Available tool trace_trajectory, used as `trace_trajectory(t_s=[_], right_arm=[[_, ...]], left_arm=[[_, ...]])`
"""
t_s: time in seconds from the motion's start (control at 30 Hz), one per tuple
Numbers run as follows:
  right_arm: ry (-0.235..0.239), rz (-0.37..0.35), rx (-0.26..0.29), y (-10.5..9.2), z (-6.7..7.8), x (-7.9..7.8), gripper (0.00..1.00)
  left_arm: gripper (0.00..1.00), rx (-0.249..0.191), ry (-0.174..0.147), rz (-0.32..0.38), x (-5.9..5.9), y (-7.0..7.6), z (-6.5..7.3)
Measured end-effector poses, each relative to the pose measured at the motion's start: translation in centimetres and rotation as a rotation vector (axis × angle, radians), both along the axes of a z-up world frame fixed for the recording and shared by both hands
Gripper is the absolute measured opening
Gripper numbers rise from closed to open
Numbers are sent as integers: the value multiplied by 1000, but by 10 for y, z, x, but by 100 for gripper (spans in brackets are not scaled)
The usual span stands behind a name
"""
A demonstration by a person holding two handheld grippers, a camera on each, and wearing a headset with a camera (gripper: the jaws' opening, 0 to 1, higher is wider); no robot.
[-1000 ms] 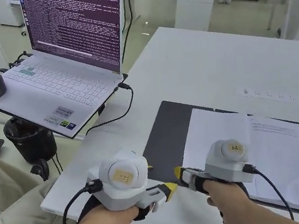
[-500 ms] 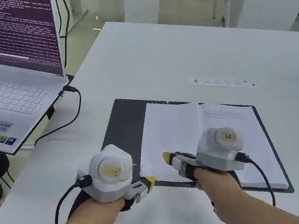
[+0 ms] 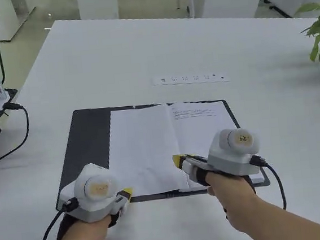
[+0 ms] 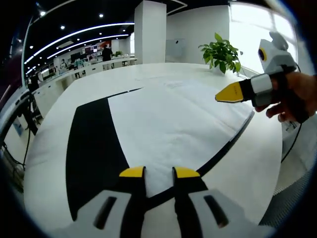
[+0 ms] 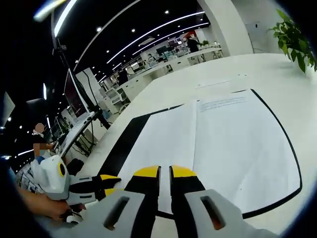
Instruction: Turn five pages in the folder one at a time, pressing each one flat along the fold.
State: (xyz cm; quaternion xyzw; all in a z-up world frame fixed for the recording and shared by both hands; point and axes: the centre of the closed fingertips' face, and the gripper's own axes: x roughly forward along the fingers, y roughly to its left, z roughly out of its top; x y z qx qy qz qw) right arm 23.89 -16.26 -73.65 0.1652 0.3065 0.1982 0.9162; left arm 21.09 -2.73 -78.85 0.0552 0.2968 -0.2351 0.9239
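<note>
While hovering at the near edge of the folder point(image 3: 88, 144), left gripper point(image 3: 126, 192): clenched to a thin slit at the jaws, gripping nothing; just off folder's near-left corner.
right gripper point(image 3: 179, 161): likewise pinched together, empty; over folder's near edge, tips aimed at near end of fold.
folder: open flat, dark cover bare along its left side.
fold point(image 3: 172, 136): down folder's middle; press target.
printed page point(image 3: 206, 127): right of fold, likely next to turn. Release right jaws, nip top sheet alone at folder's near-right corner, check for doubles, lift low, sweep across fold.
blank sheet point(image 3: 140, 150): left of fold, landing side. Pin with left gripper, then run closed tips along fold.
turns done: cannot tell.
risk: thin paper, easy to crease.
</note>
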Motion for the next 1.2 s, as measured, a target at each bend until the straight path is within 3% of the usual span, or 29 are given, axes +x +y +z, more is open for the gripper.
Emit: trace_trajectory(t_s=[0.2, 0.3, 0.53, 0.97, 1.2], right_arm=[[9, -16, 15, -8, -7, 12, 4], [15, -7, 15, -8, -11, 19, 2], [42, 10, 37, -6, -22, 33, 0], [64, 35, 42, -1, -38, 81, 0], [58, 53, 41, 10, -33, 84, 0]], left_arm=[[17, -24, -50, 26, 0, 2, 1], [17, -9, -60, 16, 1, 2, 1], [17, -6, -60, 26, 1, 2, 1], [16, 1, -64, 56, 2, 2, -1], [16, -6, -75, 63, 3, 3, -3]])
